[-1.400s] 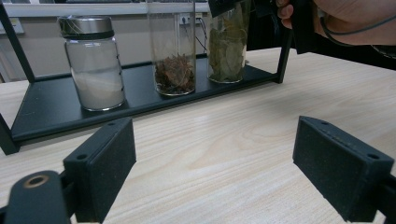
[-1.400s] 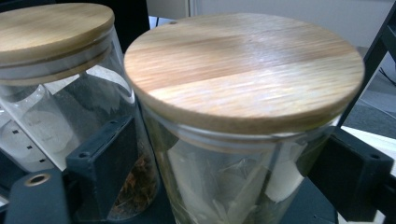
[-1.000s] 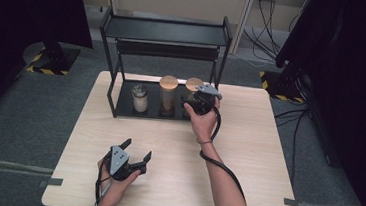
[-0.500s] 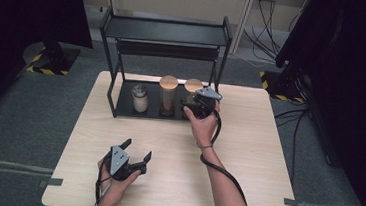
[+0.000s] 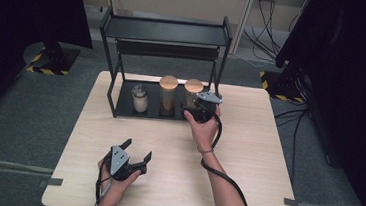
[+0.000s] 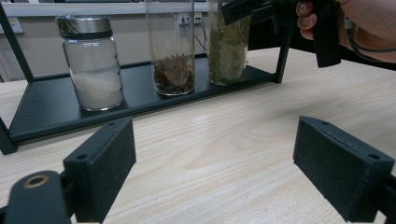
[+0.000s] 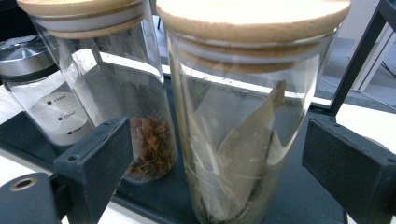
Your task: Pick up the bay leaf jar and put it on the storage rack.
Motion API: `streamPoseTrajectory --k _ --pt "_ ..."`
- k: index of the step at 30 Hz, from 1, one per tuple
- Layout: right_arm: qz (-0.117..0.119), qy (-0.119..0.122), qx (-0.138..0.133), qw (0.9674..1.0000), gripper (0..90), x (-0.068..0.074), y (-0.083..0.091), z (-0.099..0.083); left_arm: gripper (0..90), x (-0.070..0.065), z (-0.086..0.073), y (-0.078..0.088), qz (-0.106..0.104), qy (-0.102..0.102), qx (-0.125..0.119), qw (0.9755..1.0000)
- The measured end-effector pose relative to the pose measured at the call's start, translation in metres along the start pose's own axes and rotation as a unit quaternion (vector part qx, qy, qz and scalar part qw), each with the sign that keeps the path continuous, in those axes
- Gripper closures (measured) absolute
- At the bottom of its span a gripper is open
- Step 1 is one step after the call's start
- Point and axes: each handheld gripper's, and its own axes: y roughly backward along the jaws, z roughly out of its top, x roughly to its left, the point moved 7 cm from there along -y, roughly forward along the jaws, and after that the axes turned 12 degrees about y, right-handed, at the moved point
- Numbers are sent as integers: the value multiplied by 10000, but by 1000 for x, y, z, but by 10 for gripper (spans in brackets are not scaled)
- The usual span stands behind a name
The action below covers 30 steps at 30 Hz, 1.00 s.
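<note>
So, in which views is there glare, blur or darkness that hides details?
Right gripper view: window glare streaks the cork-lidded glass jar of bay leaves, and the black foam jaws sit soft-focused. Left gripper view: the near jaws blur, while the steel-capped jar of white powder stays sharp. High view: even light on the pale wooden table, dark corners.

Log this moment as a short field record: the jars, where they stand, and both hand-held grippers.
surface: wooden table
rack: black two-tier rack, three jars on its lower tray
jars: steel-lidded jar with white contents; middle cork-lidded jar; bay-leaf jar
right hand-held gripper: jaws just opening, bay-leaf jar between them, pads clear of the glass
left hand-held gripper: open, nothing between the jaws, above the table's near side
</note>
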Motion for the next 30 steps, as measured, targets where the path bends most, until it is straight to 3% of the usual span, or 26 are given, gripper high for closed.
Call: streamPoseTrajectory --k 30 --pt "228 117 -180 9995 69 6 31 -2 127 -1 0 0 6 -32 -2 10000"
